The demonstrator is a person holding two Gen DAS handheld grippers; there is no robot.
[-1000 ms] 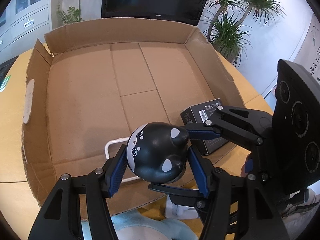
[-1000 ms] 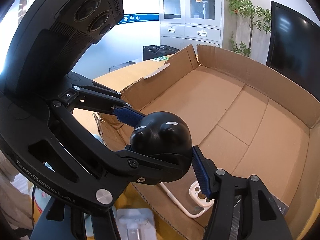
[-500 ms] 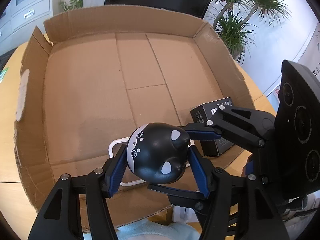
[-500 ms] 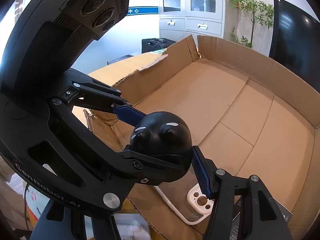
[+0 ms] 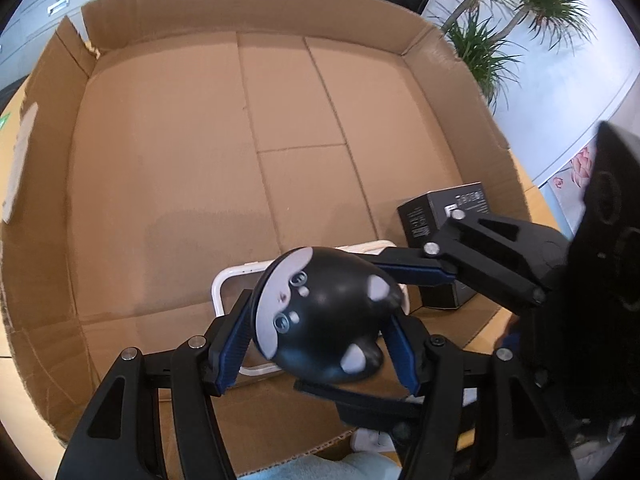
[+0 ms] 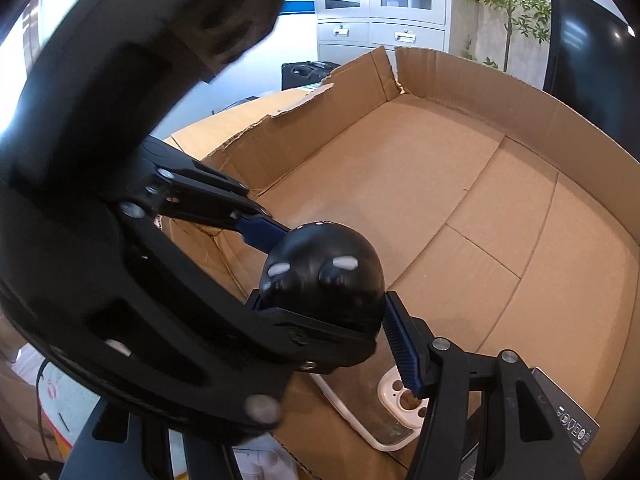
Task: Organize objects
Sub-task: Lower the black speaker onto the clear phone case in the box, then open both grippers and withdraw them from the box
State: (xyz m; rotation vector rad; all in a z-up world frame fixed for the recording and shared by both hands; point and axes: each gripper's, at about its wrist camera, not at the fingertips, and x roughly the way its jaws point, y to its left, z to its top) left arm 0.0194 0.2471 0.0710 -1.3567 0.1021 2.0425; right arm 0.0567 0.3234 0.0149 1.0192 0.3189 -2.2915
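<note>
Left gripper (image 5: 320, 344): closed on toy (image 5: 324, 316).
Right gripper (image 6: 324, 296): closed on toy too.
Box (image 5: 168, 184): open.
Case (image 5: 236, 280): under toy.
Black box (image 5: 444, 216): at 2 o'clock.

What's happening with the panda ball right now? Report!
Both grippers, left and right, clamped on ball. Ball over box. Phone case and black carton lie below.

Left tool (image 5: 320, 340) and right tool (image 6: 324, 300) both angled downward, pads clamped, crossing each other closely
</note>
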